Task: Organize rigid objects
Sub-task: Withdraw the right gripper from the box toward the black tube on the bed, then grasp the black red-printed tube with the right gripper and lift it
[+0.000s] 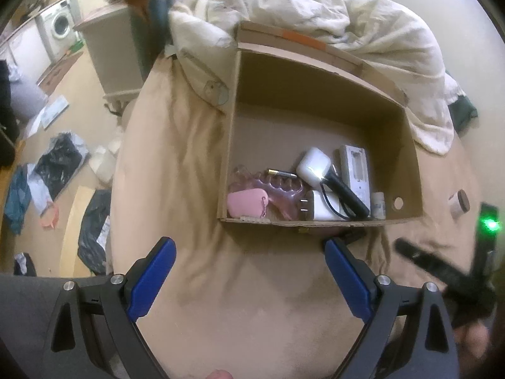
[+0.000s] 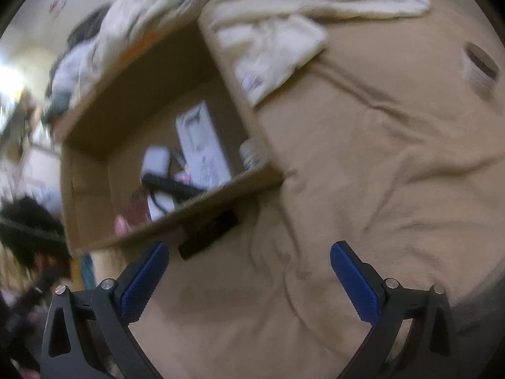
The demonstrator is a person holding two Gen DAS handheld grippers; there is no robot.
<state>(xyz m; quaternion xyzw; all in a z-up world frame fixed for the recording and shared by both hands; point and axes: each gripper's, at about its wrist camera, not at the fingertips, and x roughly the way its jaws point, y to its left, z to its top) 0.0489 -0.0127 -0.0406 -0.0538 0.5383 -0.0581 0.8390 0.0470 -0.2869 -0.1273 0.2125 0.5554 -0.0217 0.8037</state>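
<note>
Here, a tan-sheeted bed [image 1: 195, 173] carries an open brown cardboard box [image 1: 410, 170] just ahead of the left hand-held gripper [image 1: 249, 246], whose blue jaws stand wide apart, holding nothing. Inside the box, along its near wall, lie a white remote-like panel [image 1: 355, 170], a white charger plug [image 1: 318, 210] and a pink oval case [image 1: 247, 202]. The right hand-held gripper [image 2: 249, 252] gapes empty; a small black flat object [image 2: 210, 232] lies just ahead of it, against the box.
</note>
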